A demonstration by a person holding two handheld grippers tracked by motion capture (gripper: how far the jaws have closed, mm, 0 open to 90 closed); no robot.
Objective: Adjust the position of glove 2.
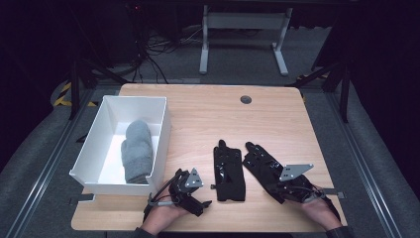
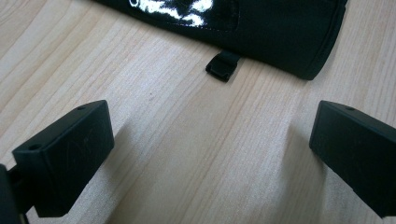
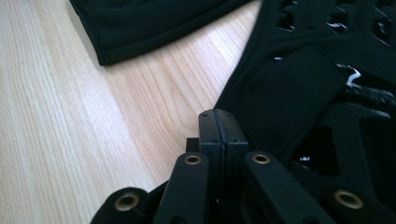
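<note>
Two black gloves on bench [image 1: 208, 114], right of bin [image 1: 161, 129]. Left gripper [image 1: 200, 203] jaws apart near left glove [image 1: 229, 171] cuff. Right gripper [image 3: 218, 128] jaws together at right glove [image 1: 265, 166] edge. I'd pinch cuff squarely, lift clear before bin.

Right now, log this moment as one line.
left gripper: open, near black glove | right gripper: shut, at second black glove | grey mitten: in white bin

A bin [image 1: 96, 144] is sitting at the left of the surface [image 1: 208, 119], with a rolled towel [image 1: 137, 151] lying inside it. Two gloves are lying side by side at lower centre, the left glove [image 1: 229, 171] beside the right glove [image 1: 262, 166].
</note>
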